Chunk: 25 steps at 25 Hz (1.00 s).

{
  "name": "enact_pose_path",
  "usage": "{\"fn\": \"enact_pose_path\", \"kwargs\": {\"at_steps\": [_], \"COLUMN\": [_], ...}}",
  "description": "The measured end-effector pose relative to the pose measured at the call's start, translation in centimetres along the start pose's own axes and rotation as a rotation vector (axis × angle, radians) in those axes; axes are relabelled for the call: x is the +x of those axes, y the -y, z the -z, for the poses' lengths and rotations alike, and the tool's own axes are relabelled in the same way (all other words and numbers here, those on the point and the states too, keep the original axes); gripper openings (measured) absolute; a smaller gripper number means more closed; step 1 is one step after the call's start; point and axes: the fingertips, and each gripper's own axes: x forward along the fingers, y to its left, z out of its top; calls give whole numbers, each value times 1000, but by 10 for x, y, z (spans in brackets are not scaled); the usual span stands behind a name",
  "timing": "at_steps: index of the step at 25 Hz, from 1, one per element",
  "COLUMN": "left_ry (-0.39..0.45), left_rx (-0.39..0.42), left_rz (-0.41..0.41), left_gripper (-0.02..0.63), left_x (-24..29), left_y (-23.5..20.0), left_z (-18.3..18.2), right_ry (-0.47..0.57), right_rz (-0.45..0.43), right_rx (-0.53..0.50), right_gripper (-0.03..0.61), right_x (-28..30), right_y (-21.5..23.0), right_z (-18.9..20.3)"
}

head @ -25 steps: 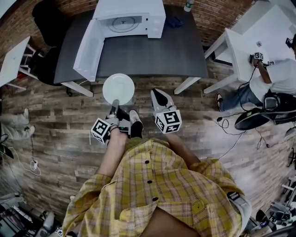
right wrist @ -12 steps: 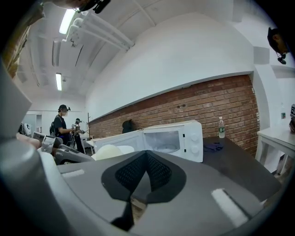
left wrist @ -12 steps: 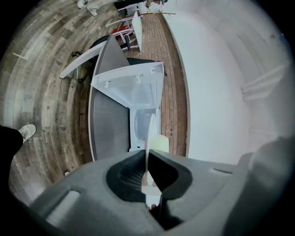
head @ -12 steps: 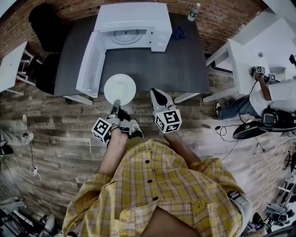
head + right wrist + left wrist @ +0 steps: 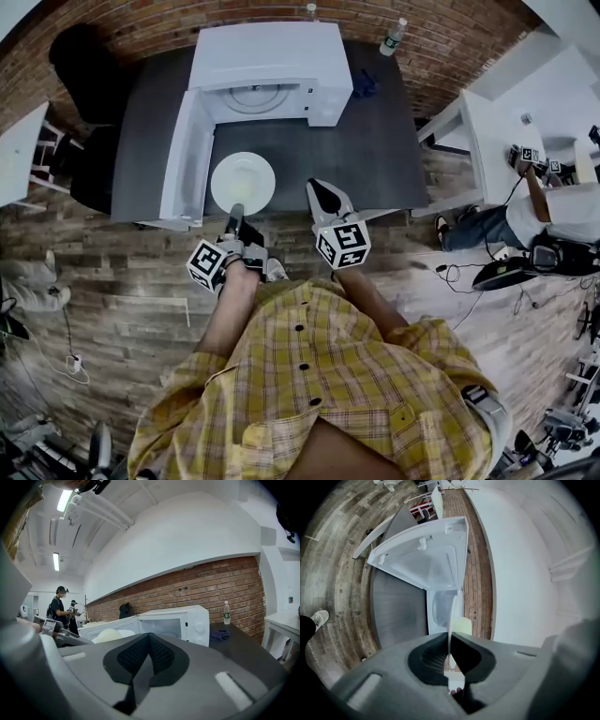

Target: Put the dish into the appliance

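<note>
The microwave is set at the back of a dark table, with its door swung fully open on the left and its turntable exposed in the cavity. The dish, a round white plate, is held in front of the microwave's open cavity, just beside the door's inner face and over the table's front part. It is gripped at its near rim by the left gripper. In the left gripper view the dish is seen edge-on, clamped between the dark pads of the left gripper, with the microwave straight beyond it. The right gripper is held in front of the microwave's right half, apart from the dish. In its own view the right gripper is seen with its jaws pressed together and nothing between them, and the microwave is directly ahead. A blue cloth lies just right of the microwave, and a bottle stands behind that, near the brick wall.
</note>
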Motion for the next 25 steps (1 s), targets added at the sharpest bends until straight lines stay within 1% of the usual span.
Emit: {"fn": "enact_pose_path", "kwargs": {"at_steps": [3, 8, 14, 20, 25], "left_ry": [-19, -38, -29, -26, -17], "left_rx": [-3, 9, 3, 10, 8], "left_rz": [16, -4, -16, -21, -28], "left_gripper": [9, 9, 9, 9, 9], "left_x": [16, 28, 37, 59, 74], "left_y": [4, 1, 0, 3, 0], "left_z": [-2, -7, -8, -8, -3], "right_ry": [0, -12, -12, -18, -24], "right_rz": [11, 15, 11, 6, -21], "right_rx": [1, 2, 13, 17, 11], "right_gripper": [3, 3, 3, 3, 3], "right_x": [12, 22, 34, 49, 58], "right_y": [5, 8, 18, 35, 43], "right_z": [0, 2, -1, -4, -2]}}
